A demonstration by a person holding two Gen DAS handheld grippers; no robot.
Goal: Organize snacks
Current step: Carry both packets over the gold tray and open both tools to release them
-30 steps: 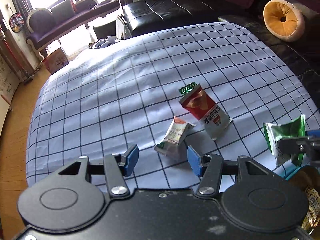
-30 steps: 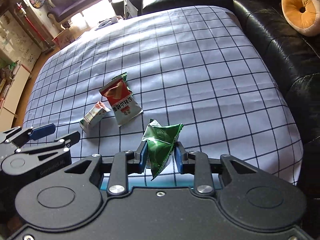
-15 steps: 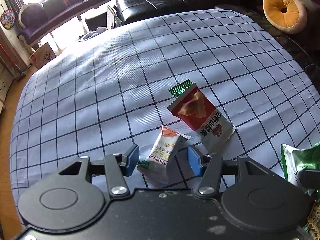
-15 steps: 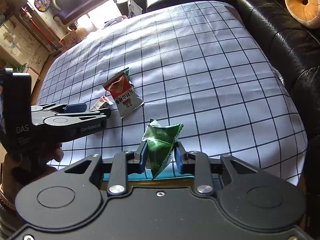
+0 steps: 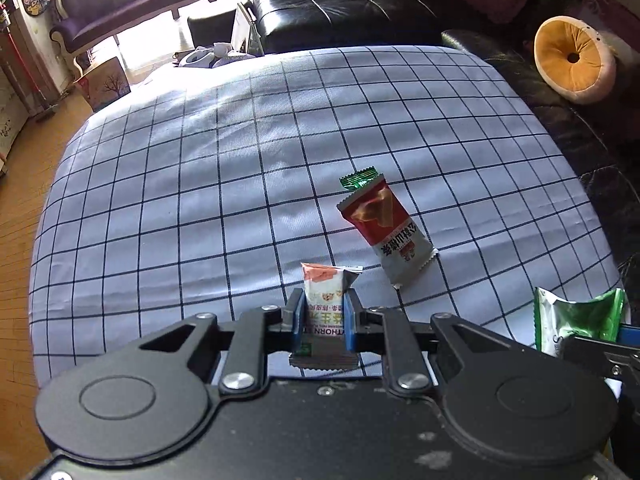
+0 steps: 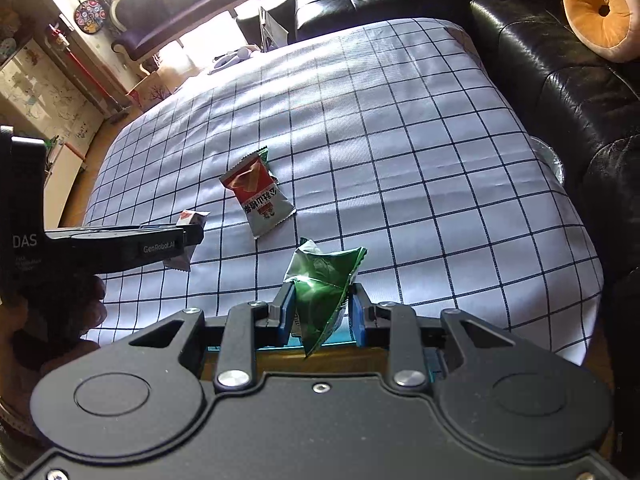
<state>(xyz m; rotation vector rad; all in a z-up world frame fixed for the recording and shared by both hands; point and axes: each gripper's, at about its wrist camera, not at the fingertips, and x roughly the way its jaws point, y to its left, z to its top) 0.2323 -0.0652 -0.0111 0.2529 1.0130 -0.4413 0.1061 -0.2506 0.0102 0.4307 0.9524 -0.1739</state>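
Since a moment ago the left gripper (image 5: 322, 316) has closed its jaws, and now they pinch the small white and orange snack pack (image 5: 325, 308) that lay loose between them before. Its blue pads (image 5: 349, 322) press on both sides of the pack. From the right wrist view the pack (image 6: 191, 220) looks lifted a little off the checked cloth (image 5: 200, 184), but how far up it is I cannot tell.

Over on the other side, the right gripper (image 6: 322, 316) looks the same as before. Its jaws are partly closed and squeeze the crumpled green bag (image 6: 322, 280), which sticks up between the blue pads. In the left wrist view that green bag (image 5: 576, 318) shows at the right edge.

One red and grey snack pack (image 5: 386, 232) lies flat on the cloth, on the desk, a bit beyond the left gripper. A green wrapper (image 5: 359, 178) peeks out from under its far end, touching it. Nothing is holding these two.

A hand (image 6: 60, 312) holds the left gripper's black handle at the left edge of the right wrist view.

A black sofa (image 5: 352, 4) stands behind the desk, and a round orange cushion (image 5: 574, 60) sits off to the right
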